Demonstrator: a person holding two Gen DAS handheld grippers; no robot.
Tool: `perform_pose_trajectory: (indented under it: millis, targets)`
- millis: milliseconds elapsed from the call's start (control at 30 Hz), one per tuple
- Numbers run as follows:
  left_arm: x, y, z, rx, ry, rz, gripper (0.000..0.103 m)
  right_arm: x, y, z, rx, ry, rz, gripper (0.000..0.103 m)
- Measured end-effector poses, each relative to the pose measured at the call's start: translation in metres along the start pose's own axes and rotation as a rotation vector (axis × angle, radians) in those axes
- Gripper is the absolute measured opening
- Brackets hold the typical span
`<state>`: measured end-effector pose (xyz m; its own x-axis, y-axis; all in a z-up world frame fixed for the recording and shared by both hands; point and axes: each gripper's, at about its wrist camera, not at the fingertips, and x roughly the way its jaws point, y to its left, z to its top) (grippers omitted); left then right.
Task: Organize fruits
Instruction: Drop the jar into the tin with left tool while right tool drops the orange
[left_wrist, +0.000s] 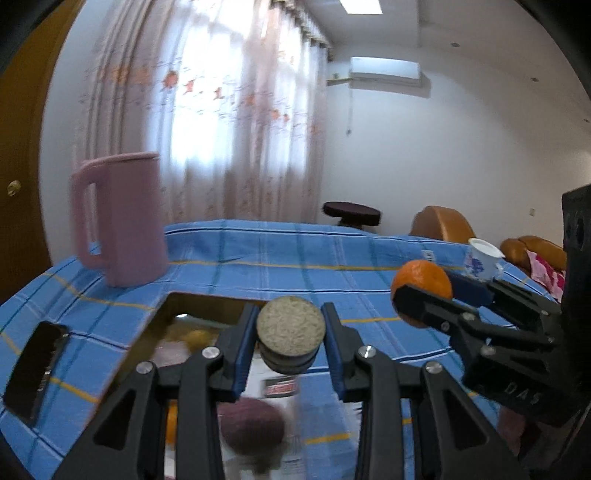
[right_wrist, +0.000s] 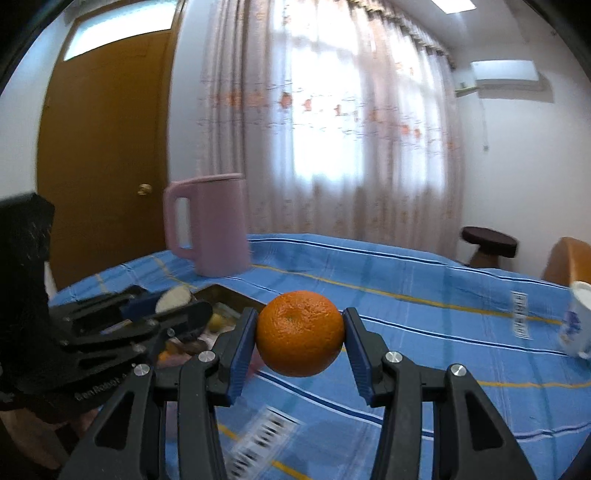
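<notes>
My left gripper (left_wrist: 291, 332) is shut on a round grey-brown fruit (left_wrist: 291, 326) with a rough flat top, held above an open box (left_wrist: 162, 314) sunk into the blue cloth. A dark purple fruit (left_wrist: 253, 430) and yellow and orange fruits lie blurred in the box below. My right gripper (right_wrist: 300, 334) is shut on an orange (right_wrist: 300, 332) and holds it above the table. In the left wrist view the right gripper (left_wrist: 424, 295) and its orange (left_wrist: 421, 280) are to the right. In the right wrist view the left gripper (right_wrist: 181, 310) is at the left over the box.
A tall pink jug (left_wrist: 122, 218) stands at the table's far left. A black phone (left_wrist: 35, 369) lies left of the box. A white cup with blue print (left_wrist: 482, 262) stands at the right. A blue checked cloth (left_wrist: 295, 258) covers the table. A dark stool (left_wrist: 351, 212) stands beyond.
</notes>
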<state>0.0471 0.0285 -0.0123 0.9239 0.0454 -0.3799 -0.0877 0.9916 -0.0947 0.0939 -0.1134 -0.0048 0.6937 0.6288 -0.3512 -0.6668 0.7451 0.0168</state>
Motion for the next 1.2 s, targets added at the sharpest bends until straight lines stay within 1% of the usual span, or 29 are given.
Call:
perform_pose_trajectory:
  millis: [167,267,400,433,533,700,967,1067,1167,1200]
  targets:
    - [-0.005,0.038,-0.004,-0.037,0.040,0.064,0.036,0.025,0.034,0.009,-0.031,0.032,0.070,0.049]
    - [-0.006,0.051,-0.008,-0.047,0.059,0.085,0.036,0.039,0.051,0.009,-0.048,0.057,0.106,0.049]
    - [-0.007,0.062,-0.013,-0.057,0.082,0.104,0.036,0.056,0.068,0.005,-0.075,0.096,0.131,0.049]
    - [-0.007,0.065,-0.014,-0.057,0.086,0.119,0.036,0.059,0.070,0.003,-0.073,0.107,0.137,0.049]
    - [-0.007,0.074,-0.018,-0.066,0.101,0.115,0.036,0.072,0.071,-0.003,-0.051,0.155,0.154,0.049]
    - [-0.007,0.077,-0.025,-0.065,0.123,0.120,0.036,0.086,0.075,-0.015,-0.028,0.238,0.177,0.050]
    - [-0.008,0.079,-0.026,-0.071,0.125,0.122,0.037,0.086,0.076,-0.014,-0.034,0.256,0.178,0.050]
    - [-0.011,0.080,-0.026,-0.072,0.124,0.134,0.042,0.085,0.076,-0.014,-0.036,0.257,0.176,0.050]
    - [-0.015,0.082,-0.025,-0.077,0.112,0.147,0.054,0.080,0.074,-0.013,-0.034,0.247,0.176,0.051]
    - [-0.017,0.082,-0.025,-0.080,0.105,0.149,0.061,0.078,0.073,-0.012,-0.031,0.242,0.170,0.051]
